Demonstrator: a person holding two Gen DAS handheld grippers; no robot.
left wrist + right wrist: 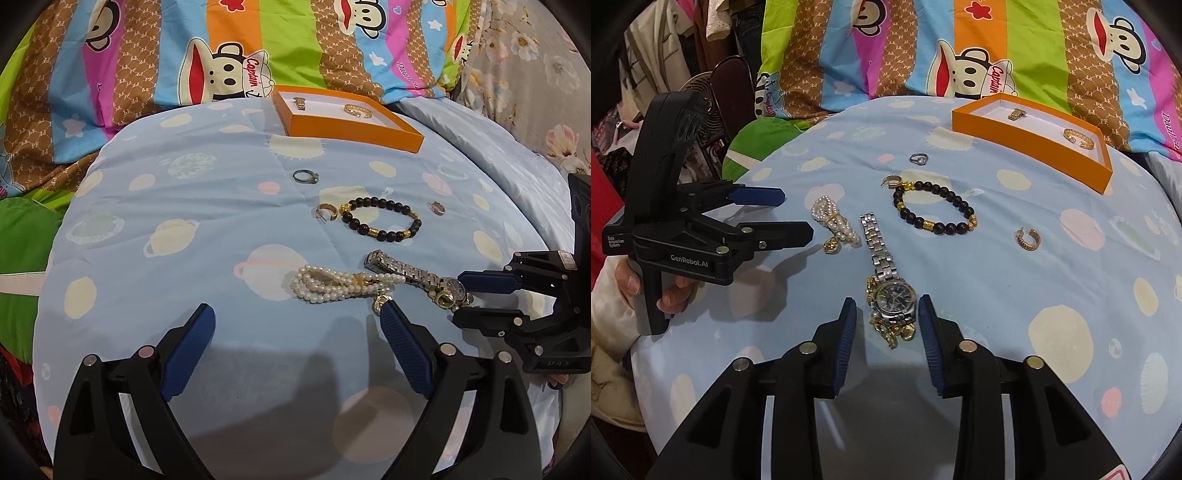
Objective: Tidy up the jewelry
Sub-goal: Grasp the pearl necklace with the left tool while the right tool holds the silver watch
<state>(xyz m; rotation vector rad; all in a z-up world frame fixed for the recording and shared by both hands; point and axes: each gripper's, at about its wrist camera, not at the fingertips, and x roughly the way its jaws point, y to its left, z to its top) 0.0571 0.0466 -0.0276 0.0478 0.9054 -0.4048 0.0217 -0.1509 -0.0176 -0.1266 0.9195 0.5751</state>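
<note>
Blue-padded left gripper [798, 214] hovers with jaws parted beside the pearl bracelet [833, 221], holding nothing. Right of it lies the silver watch [886, 280] on the bed quilt [997, 295], its band running lengthwise away from the right gripper [887, 325], dial nearest. That gripper's jaws stand wide, flanking the dial without touching it; the right hand is plainly the nearer. Farther right, the orange box [1027, 146] at the far edge already holds two gold pieces.
</note>
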